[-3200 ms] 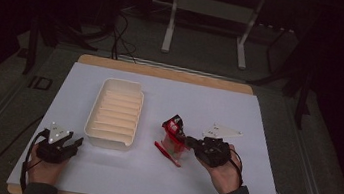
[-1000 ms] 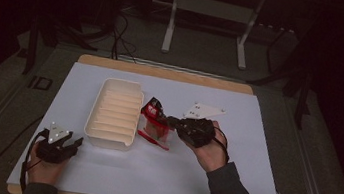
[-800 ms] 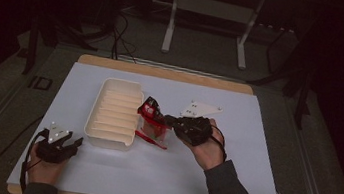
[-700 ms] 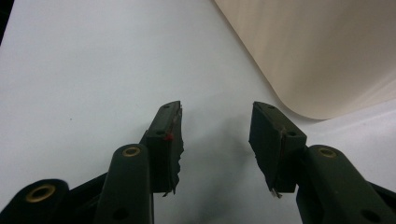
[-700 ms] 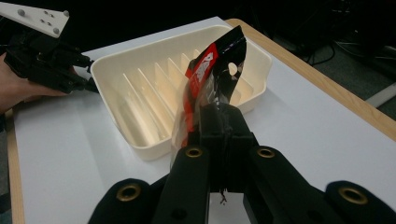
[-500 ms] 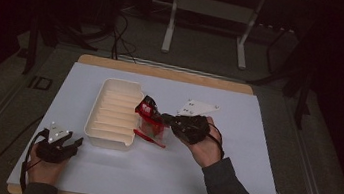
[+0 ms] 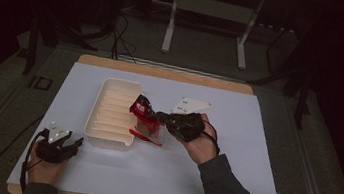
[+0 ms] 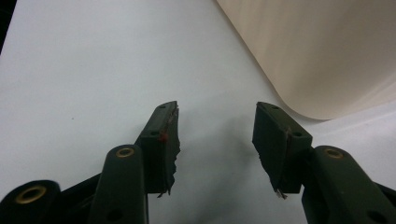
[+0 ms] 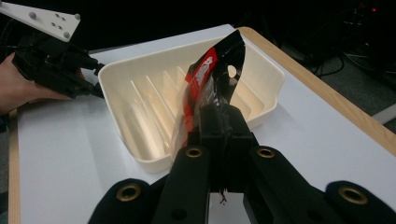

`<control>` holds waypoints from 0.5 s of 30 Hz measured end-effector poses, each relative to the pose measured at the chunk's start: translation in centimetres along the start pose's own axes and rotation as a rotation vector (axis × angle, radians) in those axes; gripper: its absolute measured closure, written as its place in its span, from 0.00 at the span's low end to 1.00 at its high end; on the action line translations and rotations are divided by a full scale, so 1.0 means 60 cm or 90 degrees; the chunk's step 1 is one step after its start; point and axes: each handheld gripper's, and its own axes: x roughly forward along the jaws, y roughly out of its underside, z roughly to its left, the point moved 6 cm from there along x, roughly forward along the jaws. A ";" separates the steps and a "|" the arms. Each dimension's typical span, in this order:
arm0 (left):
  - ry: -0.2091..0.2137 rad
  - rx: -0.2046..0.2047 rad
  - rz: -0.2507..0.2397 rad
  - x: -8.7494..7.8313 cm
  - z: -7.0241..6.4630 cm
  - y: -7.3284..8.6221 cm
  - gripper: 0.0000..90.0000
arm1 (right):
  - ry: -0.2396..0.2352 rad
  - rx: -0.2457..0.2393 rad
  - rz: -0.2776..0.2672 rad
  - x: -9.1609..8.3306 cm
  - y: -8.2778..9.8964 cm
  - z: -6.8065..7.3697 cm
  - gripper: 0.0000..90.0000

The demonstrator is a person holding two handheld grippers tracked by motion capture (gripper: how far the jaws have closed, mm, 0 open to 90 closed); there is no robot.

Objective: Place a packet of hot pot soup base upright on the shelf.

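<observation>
The right gripper (image 9: 219, 126) has its jaws clamped on the lower edge of a red and black packet (image 9: 210, 79), which stands up from them, long axis roughly upright and tilted toward the cream tray (image 9: 140, 88). In the high view the packet (image 7: 143, 113) hangs just right of the tray (image 7: 104, 138), at its right wall. The tray lies left of the jaws, so the right hand is nearer. The left gripper (image 8: 217, 135), jaws wide with nothing between them, rests by the tray's near left corner.

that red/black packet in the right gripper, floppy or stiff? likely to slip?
Probably floppy: the packet curls and leans above the right gripper, pinched at one edge. Likely light, since that small pinch carries it. Its glossy film may slip if jerked over the tray.
</observation>
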 end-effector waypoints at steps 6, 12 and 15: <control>0.000 0.001 0.000 0.000 0.000 0.000 0.56 | -0.010 -0.019 -0.006 0.012 -0.011 0.004 1.00; 0.000 0.000 -0.001 0.000 0.000 0.000 0.56 | -0.020 -0.023 -0.008 0.022 -0.017 0.007 1.00; 0.000 0.001 -0.002 0.000 0.000 0.000 0.56 | -0.028 -0.032 -0.013 0.032 -0.024 0.011 1.00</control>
